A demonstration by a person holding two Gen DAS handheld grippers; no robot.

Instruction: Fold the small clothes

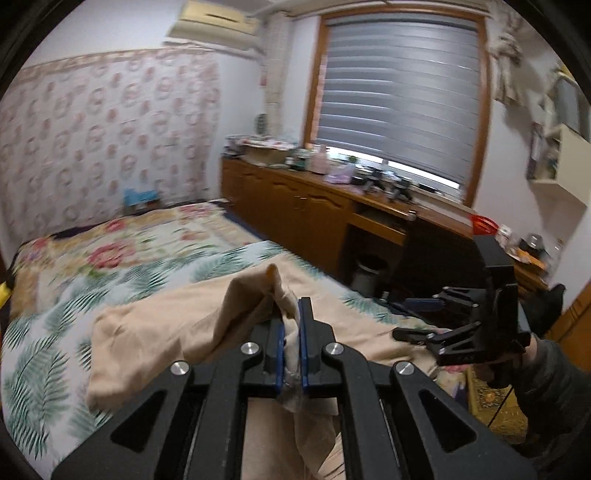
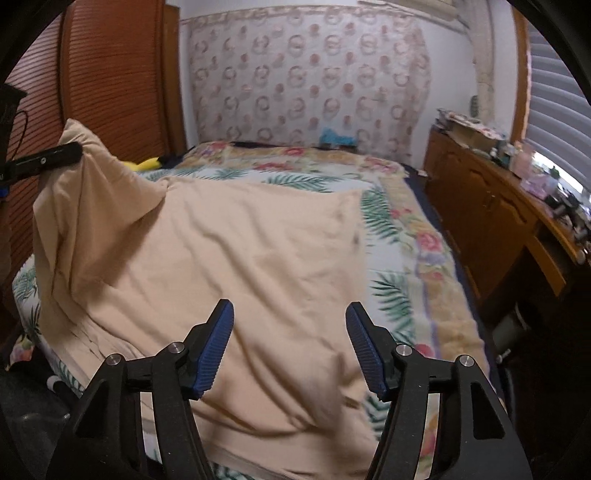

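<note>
We see the left gripper (image 1: 291, 317) closed tight on a bunched corner of the beige garment (image 2: 229, 251), its blue pads (image 1: 305, 332) pressed on the cloth and a tuft of fabric sticking up between the tips. The right gripper (image 2: 290, 332) stands apart, nothing between its ribbed blue pads (image 2: 216, 350), hanging just above the near part of the garment without touching it.

The garment lies spread over the bedspread (image 2: 399, 236), which is printed with palm leaves and flowers. Its left corner is lifted into a peak, where the right wrist view shows the black finger of the left gripper (image 2: 51, 158) clamping it; the rest drapes down in soft folds onto the bed.

As for containers, we make out a small bin (image 1: 369, 275) on the floor under the desk, its contents too dark to tell, and a cardboard box (image 2: 476, 134) among the clutter on the wooden cabinet (image 1: 295, 206), its contents too blurred to read.

Only the left wrist view shows the right gripper from outside (image 1: 436, 321), held by a sleeved hand (image 1: 535, 354), plus the window blind (image 1: 399, 99) and the air conditioner (image 1: 216, 18). Only the right wrist view shows the slatted wooden wardrobe (image 2: 110, 74), a yellow object (image 2: 147, 163) beside it, and the garment's full spread.
</note>
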